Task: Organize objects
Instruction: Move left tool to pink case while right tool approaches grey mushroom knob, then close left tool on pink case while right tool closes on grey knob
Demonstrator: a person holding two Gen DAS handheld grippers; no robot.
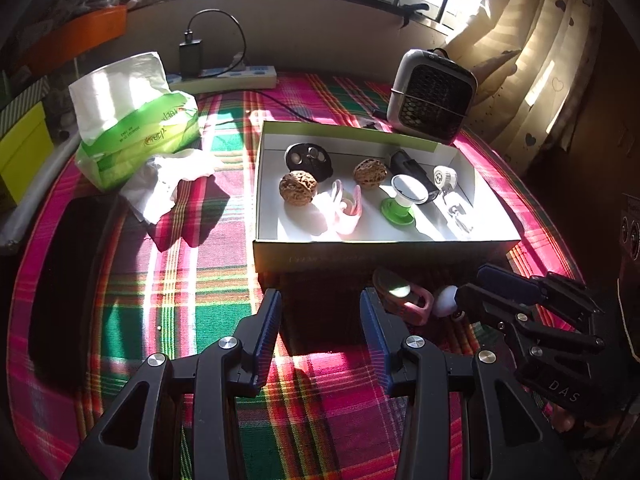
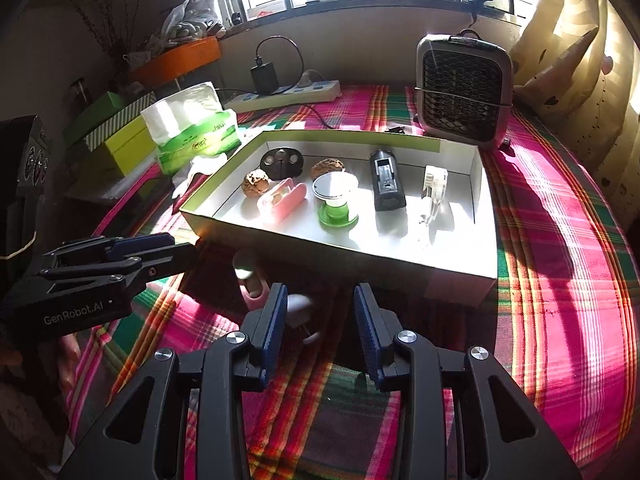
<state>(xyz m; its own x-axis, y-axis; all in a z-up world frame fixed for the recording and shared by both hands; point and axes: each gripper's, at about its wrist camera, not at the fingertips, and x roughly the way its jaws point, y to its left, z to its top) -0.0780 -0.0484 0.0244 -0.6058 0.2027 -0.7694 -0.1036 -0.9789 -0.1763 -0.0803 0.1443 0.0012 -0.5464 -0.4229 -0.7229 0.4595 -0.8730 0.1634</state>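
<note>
A shallow white box [image 1: 384,249] [image 2: 452,270] on the plaid cloth holds two walnuts [image 1: 298,191] [image 2: 255,184], a pink clip [image 1: 347,208] [image 2: 282,200], a green-based mirror [image 1: 402,200] [image 2: 335,200], a black device [image 2: 386,180] and other small items. In front of the box, in its shadow, lie a pink object [image 1: 404,298] [image 2: 253,284] and a small white object [image 1: 447,300] [image 2: 298,306]. My left gripper [image 1: 320,332] is open and empty, just left of the pink object. My right gripper [image 2: 320,320] is open, with the white object between its fingers, near the left one.
A green tissue pack [image 1: 136,120] [image 2: 192,132] and crumpled tissue [image 1: 168,184] lie left of the box. A small heater [image 1: 432,96] [image 2: 464,92] stands behind it. A power strip [image 1: 228,76] [image 2: 288,94] lies by the wall. A black pad [image 1: 68,288] lies at the far left.
</note>
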